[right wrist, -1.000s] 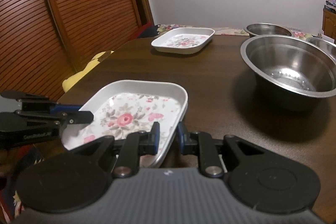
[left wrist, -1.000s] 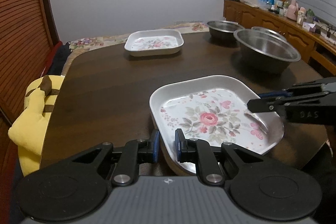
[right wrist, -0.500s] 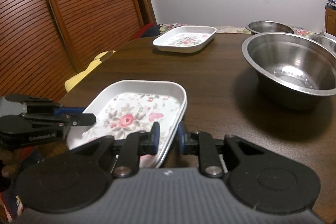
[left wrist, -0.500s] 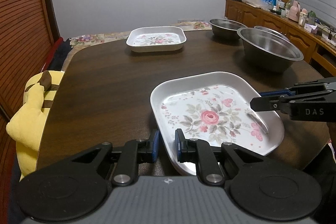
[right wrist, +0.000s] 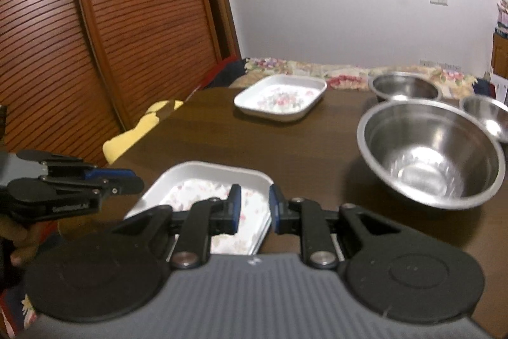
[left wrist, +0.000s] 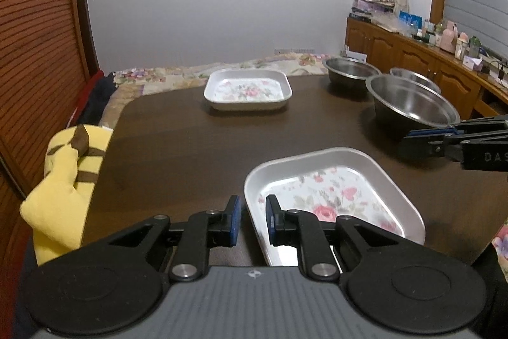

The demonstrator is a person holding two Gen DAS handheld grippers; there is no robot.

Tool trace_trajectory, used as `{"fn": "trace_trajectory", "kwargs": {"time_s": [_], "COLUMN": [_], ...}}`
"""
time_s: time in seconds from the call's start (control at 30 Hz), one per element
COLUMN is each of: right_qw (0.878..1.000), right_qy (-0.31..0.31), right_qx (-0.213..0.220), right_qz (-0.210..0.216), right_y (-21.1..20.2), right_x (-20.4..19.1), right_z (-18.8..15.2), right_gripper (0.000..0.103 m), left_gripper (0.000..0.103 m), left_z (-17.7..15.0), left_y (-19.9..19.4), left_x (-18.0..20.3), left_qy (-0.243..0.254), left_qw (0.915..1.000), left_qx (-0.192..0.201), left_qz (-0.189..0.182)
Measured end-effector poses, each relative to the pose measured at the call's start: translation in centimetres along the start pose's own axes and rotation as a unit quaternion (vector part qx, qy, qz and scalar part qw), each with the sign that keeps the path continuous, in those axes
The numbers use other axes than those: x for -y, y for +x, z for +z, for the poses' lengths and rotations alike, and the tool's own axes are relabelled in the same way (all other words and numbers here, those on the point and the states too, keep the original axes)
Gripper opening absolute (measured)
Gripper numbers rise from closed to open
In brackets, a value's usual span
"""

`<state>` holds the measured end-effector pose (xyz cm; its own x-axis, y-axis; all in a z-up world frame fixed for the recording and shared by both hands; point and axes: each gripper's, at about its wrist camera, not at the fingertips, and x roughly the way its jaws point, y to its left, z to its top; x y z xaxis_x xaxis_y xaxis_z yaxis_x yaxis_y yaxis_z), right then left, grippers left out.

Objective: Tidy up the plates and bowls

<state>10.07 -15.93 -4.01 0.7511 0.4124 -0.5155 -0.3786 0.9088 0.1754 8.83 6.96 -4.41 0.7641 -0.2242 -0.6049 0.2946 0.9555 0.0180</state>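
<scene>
A white floral tray (left wrist: 336,196) lies at the near edge of the dark wooden table (left wrist: 206,148); it also shows in the right wrist view (right wrist: 203,186). My left gripper (left wrist: 252,220) is narrowly open, raised above the tray's left rim. My right gripper (right wrist: 254,207) is narrowly open, raised above the tray's right rim, and shows from the side in the left wrist view (left wrist: 412,137). Neither holds anything. A second floral tray (left wrist: 247,89) sits far across the table.
Three steel bowls stand at the right: a large one (right wrist: 428,151), one behind it (right wrist: 404,86) and a small one (right wrist: 485,113). A yellow cushion (left wrist: 63,180) lies off the table's left edge. A sideboard (left wrist: 428,59) lines the right wall.
Both grippers have opened slightly, let go of the near tray's rims and lifted up and back. The tray now rests flat on the table.
</scene>
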Motion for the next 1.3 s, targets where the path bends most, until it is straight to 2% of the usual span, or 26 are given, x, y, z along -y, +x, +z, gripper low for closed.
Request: {"fn": "trace_trajectory", "kwargs": {"time_s": [0.47, 0.67, 1.3], "right_qw": [0.999, 0.998, 1.0], "right_qy": [-0.031, -0.045, -0.02], "right_qx": [0.035, 0.032, -0.011], "right_qz": [0.0, 0.002, 0.004], "right_y": [-1.4, -0.8, 5.5], "right_x": [-0.9, -0.8, 1.9], "right_z": [4.5, 6.1, 11.1], "right_gripper": [0.021, 0.021, 0.021], "left_gripper": [0.02, 0.023, 0.029], "left_z": [4.2, 5.6, 10.0], "left_y": [-1.7, -1.5, 4.7], "left_x": [-0.8, -1.4, -4.3], "left_qy": [0.015, 0.021, 0.004], "left_qw": [0.9992, 0.9986, 0.9994], "left_qx": [0.037, 0.046, 0.033], "left_qz": [0.009, 0.014, 0.012]}}
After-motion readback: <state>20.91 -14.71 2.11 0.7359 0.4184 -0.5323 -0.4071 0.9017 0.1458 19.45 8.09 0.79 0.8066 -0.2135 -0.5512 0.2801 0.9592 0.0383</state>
